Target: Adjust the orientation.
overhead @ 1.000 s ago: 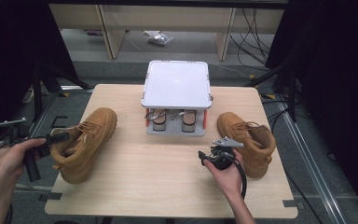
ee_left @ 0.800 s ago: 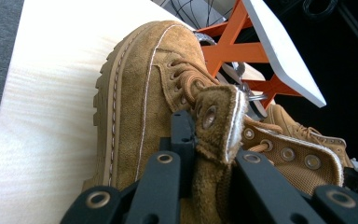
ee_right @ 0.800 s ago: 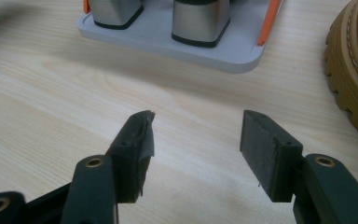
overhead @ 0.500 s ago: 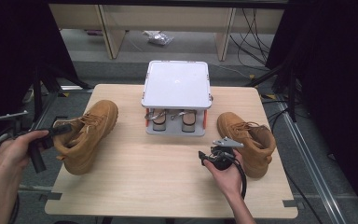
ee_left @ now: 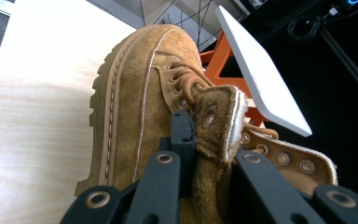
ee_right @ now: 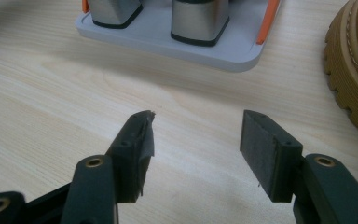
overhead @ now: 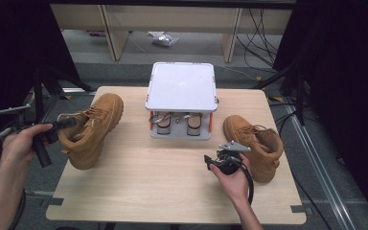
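While the left tongs point(ee_left: 205, 154) clench the tongue and collar of the left boot point(overhead: 93, 129) near the worktop's point(overhead: 172, 191) left edge, its heel looks tipped up off the wood. That pinch is on soft suede alone, so the boot could slip free or swing and drop over the left edge. The right tongs point(ee_right: 196, 144) hang released and empty over bare wood near the front edge, just beside the right boot point(overhead: 256, 143), well apart from the grey rack point(overhead: 180, 88) at the back edge.
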Demonstrator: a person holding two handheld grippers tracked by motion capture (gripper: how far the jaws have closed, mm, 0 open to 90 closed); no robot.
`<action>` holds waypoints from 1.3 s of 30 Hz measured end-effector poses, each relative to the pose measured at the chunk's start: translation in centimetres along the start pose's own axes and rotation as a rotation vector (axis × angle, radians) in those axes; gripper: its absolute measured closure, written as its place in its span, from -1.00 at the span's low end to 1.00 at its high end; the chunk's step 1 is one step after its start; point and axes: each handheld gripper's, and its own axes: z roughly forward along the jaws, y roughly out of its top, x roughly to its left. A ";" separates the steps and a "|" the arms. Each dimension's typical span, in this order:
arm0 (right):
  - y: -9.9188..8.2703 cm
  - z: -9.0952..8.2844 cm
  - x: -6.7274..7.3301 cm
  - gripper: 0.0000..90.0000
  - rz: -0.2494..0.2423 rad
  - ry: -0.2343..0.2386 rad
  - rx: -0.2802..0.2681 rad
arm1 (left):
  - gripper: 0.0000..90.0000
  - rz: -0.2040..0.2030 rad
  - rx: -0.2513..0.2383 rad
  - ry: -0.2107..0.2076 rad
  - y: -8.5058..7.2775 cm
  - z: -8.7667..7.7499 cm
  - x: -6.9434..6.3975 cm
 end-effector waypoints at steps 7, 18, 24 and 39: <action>0.0 0.0 0.1 -0.01 0.015 -0.001 0.000 | 0.86 -0.002 -0.010 -0.005 0.6 0.3 -0.3; -0.1 0.1 0.1 -0.01 0.013 0.000 0.004 | 0.86 -0.003 -0.025 -0.012 1.6 1.1 -0.8; -0.1 0.1 0.1 0.00 0.013 -0.001 0.003 | 0.86 -0.003 -0.031 -0.010 1.9 1.3 -1.1; -0.2 0.1 0.0 -0.01 0.015 0.001 0.003 | 0.86 -0.009 -0.040 -0.022 2.9 1.9 -1.8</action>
